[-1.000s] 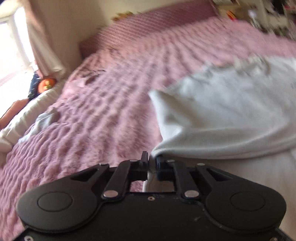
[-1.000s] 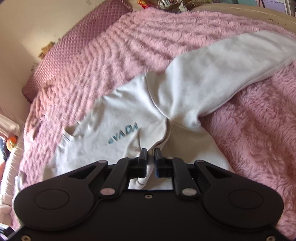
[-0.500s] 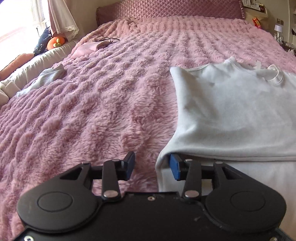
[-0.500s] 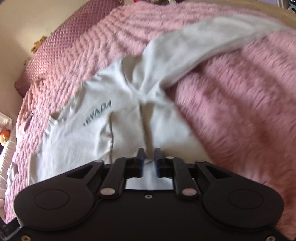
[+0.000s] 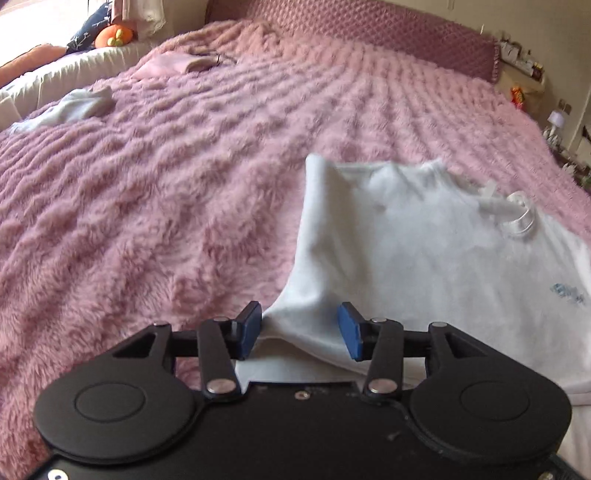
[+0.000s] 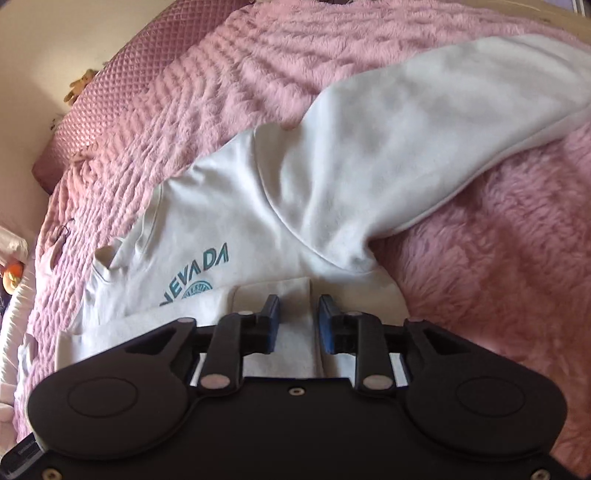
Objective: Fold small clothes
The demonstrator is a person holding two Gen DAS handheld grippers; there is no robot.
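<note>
Landmark: white cotton sweatshirt with teal lettering (image 5: 424,258), spread flat on a fluffy pink ribbed bed cover (image 5: 166,184)

Left wrist view, left to right:
- far left of the sweatshirt, at the bed's edge, a small white folded garment (image 5: 77,105) lies on the cover; beyond it a flat pale pink cloth (image 5: 173,62)
- orange soft toy (image 5: 114,35) past the bed's corner, well apart from the sweatshirt
- quilted mauve headboard (image 5: 369,26) runs along the far end of the bed, beyond the sweatshirt
- left gripper (image 5: 300,330), black body with blue pads, jaws opening, released; a raised fold of the sweatshirt's edge sits between the pads, neither pad pressing on it
- ribbed neckline (image 5: 521,218) at the sweatshirt's far right, part of the teal print just below it

Right wrist view, left to right:
- teal print reading "EVADA" (image 6: 207,267) over a round emblem, on the sweatshirt's chest
- right gripper (image 6: 298,325), jaws opening with a narrow gap; a folded strip of the sweatshirt lies between the blue pads, pads look clear of the cloth
- long white sleeve (image 6: 424,147) reaches from the sweatshirt's body out to the upper right across the pink cover
- bare pink cover to the right of the sleeve
</note>
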